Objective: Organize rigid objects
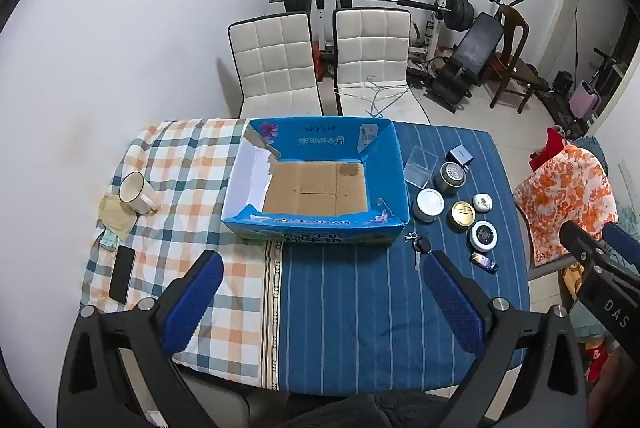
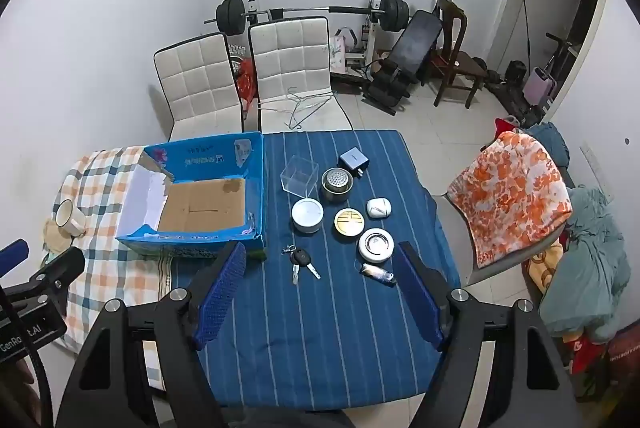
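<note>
- Both sets of tongs, left tongs (image 1: 324,292) and right tongs (image 2: 322,292), spread wide, pinching nothing.
- Empty box (image 2: 256,188) centre-left; tins (image 2: 349,224), keys (image 2: 302,262) lower centre on desk (image 2: 320,348).
- Risk: keys lying flat, probably slipping from pads.
- Clear cube (image 2: 298,176) touching neighbours, easily knocked.

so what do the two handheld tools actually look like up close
Both are matte black plastic frames with silver round bolt heads. The left tool carries two long flat fingers faced with textured blue pads; the right tool has the same blue-padded fingers. White lettering marks each black body. No cables or sleeves are clearly visible.
</note>
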